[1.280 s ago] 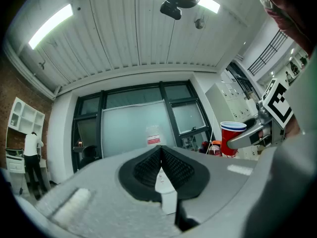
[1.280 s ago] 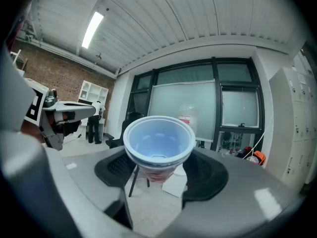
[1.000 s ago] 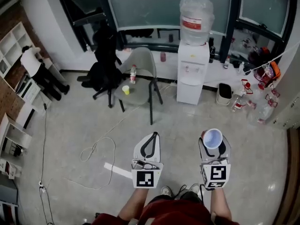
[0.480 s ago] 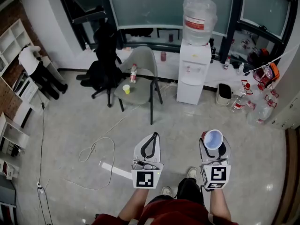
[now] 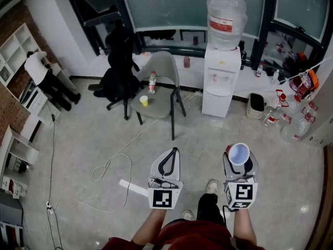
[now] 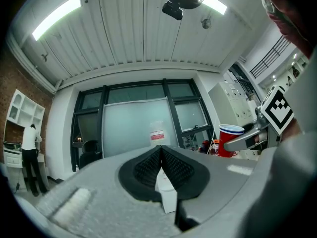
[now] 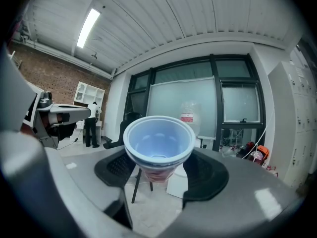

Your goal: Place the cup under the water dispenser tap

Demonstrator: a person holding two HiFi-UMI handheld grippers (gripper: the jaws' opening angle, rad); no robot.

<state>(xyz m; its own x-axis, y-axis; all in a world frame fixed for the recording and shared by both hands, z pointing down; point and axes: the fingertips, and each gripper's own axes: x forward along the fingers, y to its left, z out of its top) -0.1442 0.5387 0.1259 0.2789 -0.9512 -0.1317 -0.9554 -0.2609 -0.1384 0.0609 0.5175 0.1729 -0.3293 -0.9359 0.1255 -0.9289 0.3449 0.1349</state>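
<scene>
A red cup (image 5: 238,153) with a white inside stands upright between the jaws of my right gripper (image 5: 238,160), which is shut on it; the right gripper view looks into the cup (image 7: 158,143). The same cup (image 6: 231,139) shows at the right in the left gripper view. My left gripper (image 5: 167,163) hangs to the left of it, shut and empty, pads (image 6: 161,166) pressed together. The white water dispenser (image 5: 220,79) with a large bottle (image 5: 225,14) on top stands against the far windows, well ahead of the cup. Its taps (image 5: 215,78) sit in a recess on its front.
A grey chair (image 5: 158,85) with a yellow cup (image 5: 143,101) and a small bottle (image 5: 152,82) stands left of the dispenser. A black office chair (image 5: 118,72) is beyond it. A cable (image 5: 112,165) loops over the floor. A bin (image 5: 255,105) and bottles (image 5: 289,119) lie right. A person (image 5: 44,77) stands far left.
Both grippers and the held cup have come nearer the dispenser. The room has slid down and right in the head view. A foot has stepped forward below.
</scene>
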